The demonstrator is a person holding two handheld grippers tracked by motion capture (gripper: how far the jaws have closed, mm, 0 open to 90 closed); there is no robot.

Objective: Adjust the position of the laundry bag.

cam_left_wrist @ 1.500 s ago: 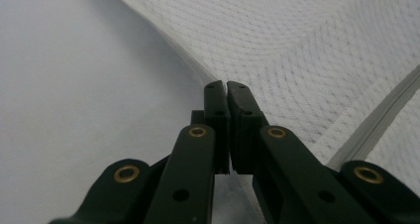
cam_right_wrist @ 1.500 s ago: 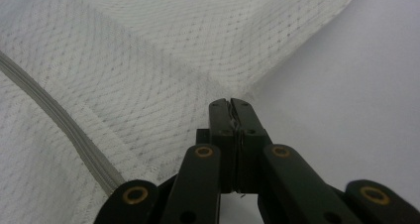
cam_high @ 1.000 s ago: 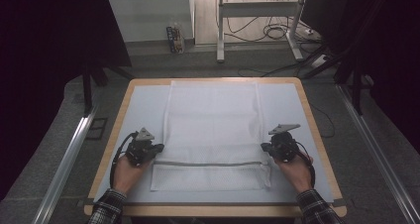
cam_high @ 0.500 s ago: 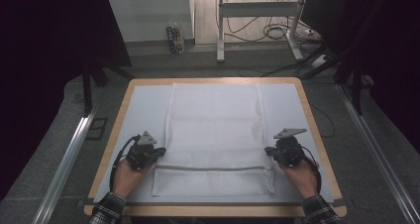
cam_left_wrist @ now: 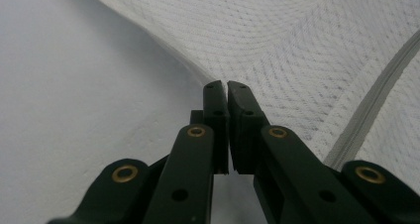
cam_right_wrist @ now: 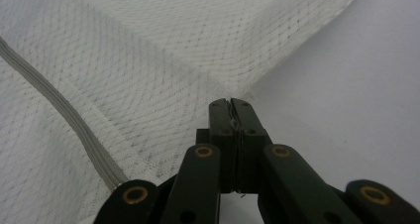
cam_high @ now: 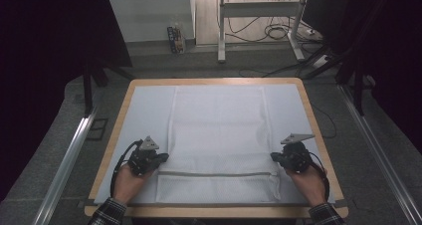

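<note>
High view: my 2 grippers, left gripper (cam_high: pixel 160 159) and right gripper (cam_high: pixel 274 157), pinch the mesh laundry bag's (cam_high: pixel 219 130) side edges; next I judge a matched lift, folding it.

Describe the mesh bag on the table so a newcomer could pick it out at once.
Start at the wood-edged table with its pale cover. The white mesh bag lies flat down the middle, between the left gripper and the right gripper, each at one of its side edges. Its netted weave and the grey zipper across its near end mark it out from the smooth cover.
</note>
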